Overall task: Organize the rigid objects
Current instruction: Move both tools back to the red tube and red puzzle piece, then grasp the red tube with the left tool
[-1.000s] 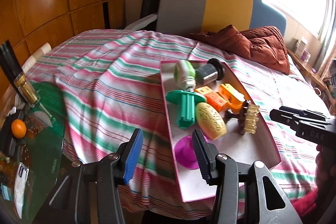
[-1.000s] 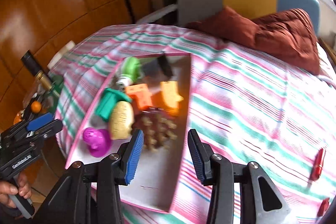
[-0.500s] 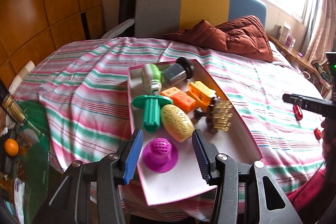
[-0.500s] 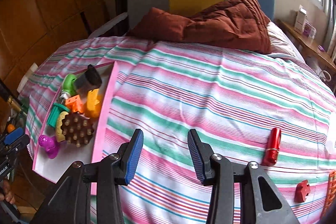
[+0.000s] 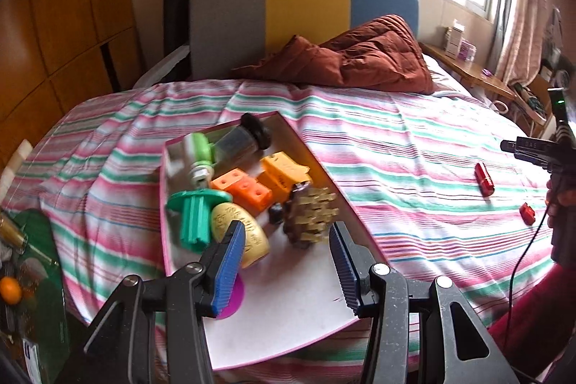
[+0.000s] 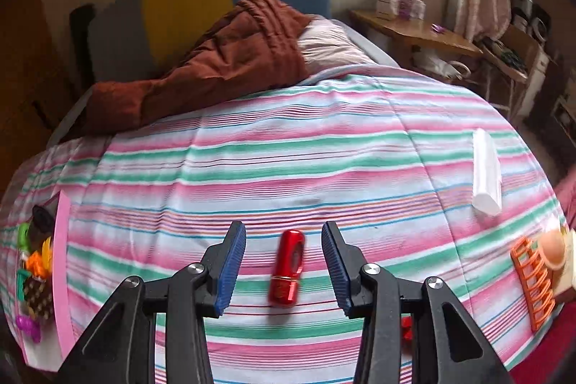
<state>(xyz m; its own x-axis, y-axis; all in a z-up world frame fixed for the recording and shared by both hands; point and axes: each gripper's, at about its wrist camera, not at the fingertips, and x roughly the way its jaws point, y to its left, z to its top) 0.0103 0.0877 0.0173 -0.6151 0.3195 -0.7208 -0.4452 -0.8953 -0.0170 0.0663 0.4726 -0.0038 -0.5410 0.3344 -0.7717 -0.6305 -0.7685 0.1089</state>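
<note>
A pink-rimmed tray (image 5: 288,305) lies on the striped bedspread and holds several toys: a green gear piece (image 5: 194,215), a yellow oval (image 5: 248,233), orange blocks (image 5: 248,191) and a brown studded piece (image 5: 311,218). My left gripper (image 5: 284,263) hangs open over the tray's near end, gripping nothing. A purple piece (image 5: 234,294) peeks out behind its left finger. A red cylinder (image 6: 288,270) lies on the bedspread, seen between the spread fingers of my open right gripper (image 6: 284,261); the pads do not touch it. It also shows as the red cylinder (image 5: 483,179) far right.
A small red piece (image 5: 527,213) lies near the cylinder. A white tube (image 6: 486,171) and an orange rack (image 6: 532,283) sit at the bed's right side. A brown quilt (image 6: 216,67) is bunched at the headboard. A green glass table (image 5: 36,294) stands left of the bed.
The right gripper swung right across the bed, from over the tray to the red cylinder. The left gripper drifted over the tray, and the purple piece slid behind its left finger.
</note>
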